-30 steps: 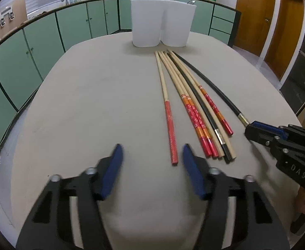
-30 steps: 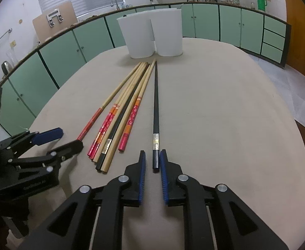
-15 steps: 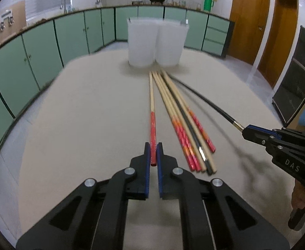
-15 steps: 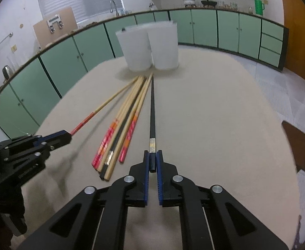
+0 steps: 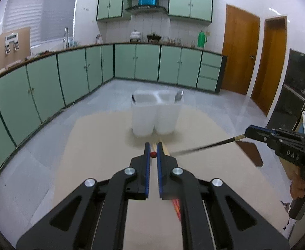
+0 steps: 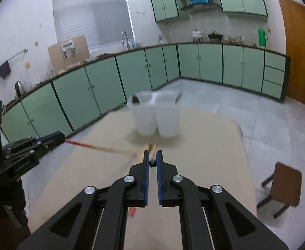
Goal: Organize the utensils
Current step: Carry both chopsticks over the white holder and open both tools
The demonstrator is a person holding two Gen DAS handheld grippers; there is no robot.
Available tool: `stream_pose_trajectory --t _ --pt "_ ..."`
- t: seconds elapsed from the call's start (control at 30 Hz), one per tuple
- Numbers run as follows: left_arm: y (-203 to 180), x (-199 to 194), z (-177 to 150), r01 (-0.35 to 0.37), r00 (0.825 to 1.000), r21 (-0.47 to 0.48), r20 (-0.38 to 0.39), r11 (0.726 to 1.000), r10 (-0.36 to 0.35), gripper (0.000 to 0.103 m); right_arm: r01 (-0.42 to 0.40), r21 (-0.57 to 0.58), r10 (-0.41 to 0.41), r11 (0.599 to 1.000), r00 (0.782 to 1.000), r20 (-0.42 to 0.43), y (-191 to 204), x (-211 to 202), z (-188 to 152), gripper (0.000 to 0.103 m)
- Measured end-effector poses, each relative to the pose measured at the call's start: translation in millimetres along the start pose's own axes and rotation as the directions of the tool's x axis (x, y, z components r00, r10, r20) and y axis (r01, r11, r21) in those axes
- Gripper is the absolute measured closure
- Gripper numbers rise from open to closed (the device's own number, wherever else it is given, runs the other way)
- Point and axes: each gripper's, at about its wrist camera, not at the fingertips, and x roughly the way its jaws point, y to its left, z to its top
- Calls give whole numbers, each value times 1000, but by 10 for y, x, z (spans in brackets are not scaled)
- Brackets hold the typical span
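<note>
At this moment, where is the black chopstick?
The black chopstick is clamped in the right gripper, off the table. In the left wrist view it slants in from the right, short of the white containers.

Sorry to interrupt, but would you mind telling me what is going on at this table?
A person is sorting chopsticks with two handheld grippers. The left gripper is shut on a red-ended chopstick, and the right gripper is shut on a black chopstick. Both sticks are raised off the table and point toward the two white bins at its far end. More chopsticks lie on the table.
</note>
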Motion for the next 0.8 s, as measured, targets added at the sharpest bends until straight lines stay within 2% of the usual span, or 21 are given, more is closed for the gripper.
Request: stream_pose_trajectory --t 0.4,0.53,0.8 --pt "-54 107 553 69 995 15 66 997 -70 98 -56 -17 56 998 998 14 -50 48 726 97" --pt "-76 75 790 85 989 36 119 996 -89 98 -65 -36 68 997 996 65 -62 -35 1045 97" --pt "-126 159 1405 58 966 55 248 997 -70 98 -35 -49 44 998 981 187 -107 15 1752 97"
